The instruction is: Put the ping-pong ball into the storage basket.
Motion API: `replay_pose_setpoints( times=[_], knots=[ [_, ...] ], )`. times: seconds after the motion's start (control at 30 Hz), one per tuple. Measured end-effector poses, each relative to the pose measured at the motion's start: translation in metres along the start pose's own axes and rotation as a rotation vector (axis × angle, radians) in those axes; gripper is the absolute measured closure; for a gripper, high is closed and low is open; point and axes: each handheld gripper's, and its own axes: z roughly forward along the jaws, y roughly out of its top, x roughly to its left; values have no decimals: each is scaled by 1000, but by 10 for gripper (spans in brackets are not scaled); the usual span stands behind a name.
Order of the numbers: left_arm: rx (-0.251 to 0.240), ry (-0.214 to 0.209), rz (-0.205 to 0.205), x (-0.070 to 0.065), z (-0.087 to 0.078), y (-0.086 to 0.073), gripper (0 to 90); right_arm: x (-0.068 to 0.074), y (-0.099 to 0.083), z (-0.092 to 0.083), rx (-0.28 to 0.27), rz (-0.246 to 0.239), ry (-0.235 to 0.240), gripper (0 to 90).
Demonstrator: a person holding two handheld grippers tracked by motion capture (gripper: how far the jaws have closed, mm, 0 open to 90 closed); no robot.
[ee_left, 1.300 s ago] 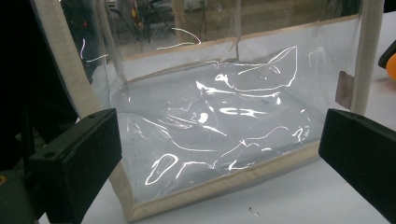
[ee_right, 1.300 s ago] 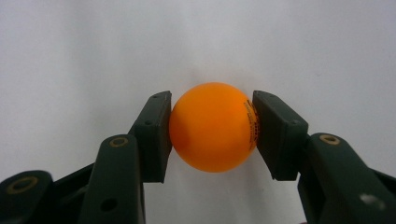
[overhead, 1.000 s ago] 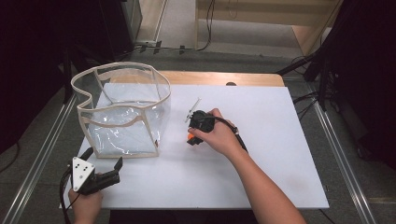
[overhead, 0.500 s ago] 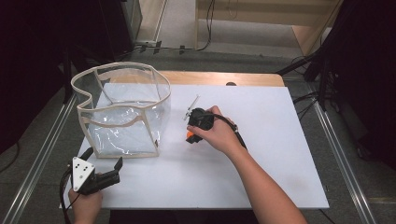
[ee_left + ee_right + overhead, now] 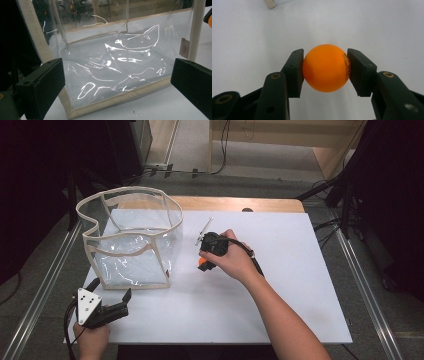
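Note:
An orange ball (image 5: 325, 68) with small printed lettering sits squeezed between both pads of my right gripper (image 5: 325, 71), just over the white table. In the high view the ball (image 5: 202, 262) peeks out under that gripper (image 5: 204, 261), a little right of the bag. The clear plastic bag (image 5: 131, 240) with beige trim stands upright and open-topped at the table's left. My left gripper (image 5: 125, 301) rests near the front left corner, jaws wide apart and empty, facing the bag's front wall (image 5: 120, 67).
The white table (image 5: 280, 285) has bare surface to the right and front of the hand. A thin metal rod (image 5: 204, 229) sticks up from the right gripper. Metal rails (image 5: 367, 295) run along both sides, with dark stands and cables beyond.

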Motion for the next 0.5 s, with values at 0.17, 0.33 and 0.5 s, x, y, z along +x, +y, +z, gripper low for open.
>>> replay_pose_setpoints(
  times=[0.17,0.33,0.5],
  knots=[
    [0,0,-1,0,0,0,0,0,3,-4,5,-8,7,480],
    [0,-2,-1,0,0,0,0,2,8,-8,-3,-4,13,481],
    [0,-2,-2,0,0,0,0,1,11,-13,-13,-12,11,481]
  ],
)
